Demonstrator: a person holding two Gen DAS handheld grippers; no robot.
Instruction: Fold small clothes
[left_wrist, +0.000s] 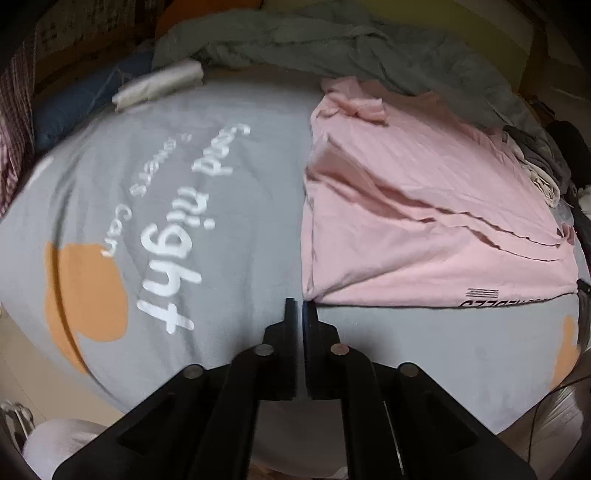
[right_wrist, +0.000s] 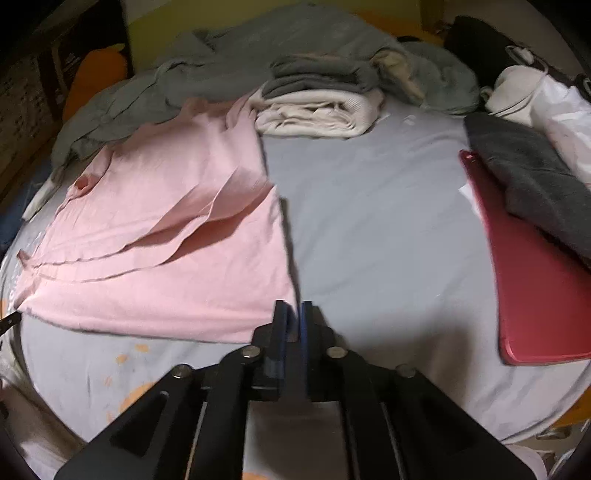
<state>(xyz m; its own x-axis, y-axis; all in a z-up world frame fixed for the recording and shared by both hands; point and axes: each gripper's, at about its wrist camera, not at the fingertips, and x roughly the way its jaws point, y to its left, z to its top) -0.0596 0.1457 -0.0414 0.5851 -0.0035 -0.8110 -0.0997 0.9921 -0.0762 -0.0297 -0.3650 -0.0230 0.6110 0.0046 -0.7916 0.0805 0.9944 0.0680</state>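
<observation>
Shirt: pink shirt (left_wrist: 424, 236) lies flat on the grey sheet (left_wrist: 229, 229), folded lengthwise, ahead of both grippers.
Left view: shirt sits ahead and to the right of the left gripper (left_wrist: 300, 306); its near left corner is right at the fingertips.
Right view: shirt (right_wrist: 177, 236) spreads ahead and to the left of the right gripper (right_wrist: 293, 308); its near right corner sits just at the left fingertip.
Left gripper: jaws a thin slit apart, nothing between them, pads not on the cloth; released, though barely parted.
Right gripper: narrow gap too, blue pads showing; whether the shirt's corner is between them, can't tell.
Beyond: folded pile (right_wrist: 317, 107) of grey and cream clothes far ahead of the right gripper, red case (right_wrist: 535, 288) off to its right.
Sheet: "good night" lettering (left_wrist: 181, 229) ahead-left of the left gripper.
</observation>
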